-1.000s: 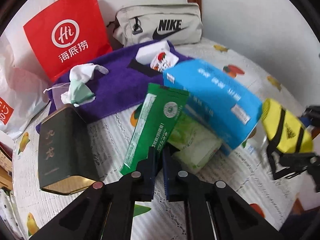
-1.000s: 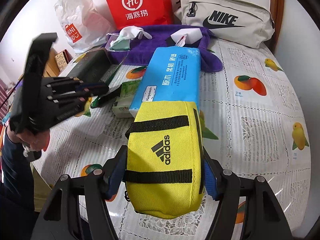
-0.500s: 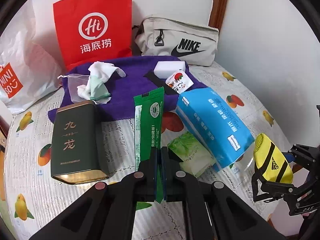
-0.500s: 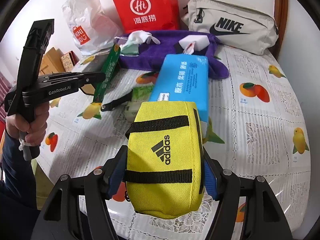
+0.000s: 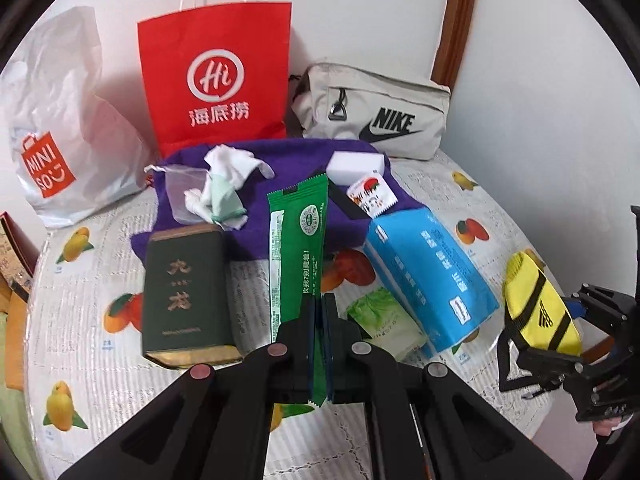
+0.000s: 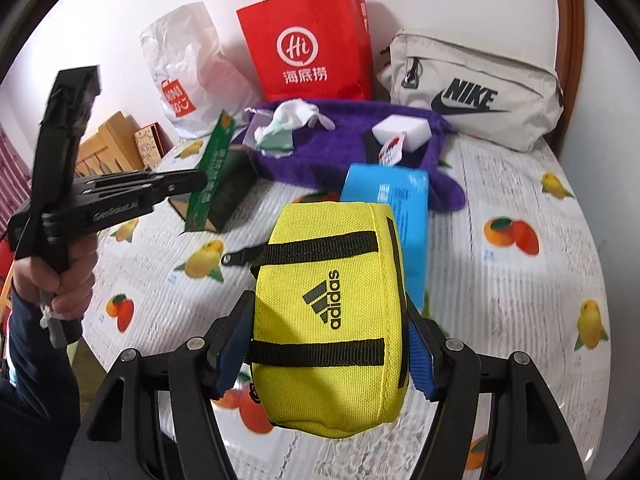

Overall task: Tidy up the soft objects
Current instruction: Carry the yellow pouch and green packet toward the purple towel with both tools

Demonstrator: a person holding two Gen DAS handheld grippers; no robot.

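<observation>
Yellow pouch [image 6: 328,320] looks soft and light, right gripper [image 6: 328,344] fingers squeezing its sides; left gripper [image 5: 319,344] fingers pinch the floppy green sachet [image 5: 298,248] low down.

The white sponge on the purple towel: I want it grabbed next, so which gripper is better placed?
Neither is free. The left gripper pinches the green sachet; the right gripper clamps the yellow pouch. The left points closer to the white sponge.

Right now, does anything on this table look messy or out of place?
Yes. Crumpled white and green tissues lie loose on the purple towel, partly over a clear pouch. The blue tissue pack sits askew, propped on a pale green packet.
</observation>
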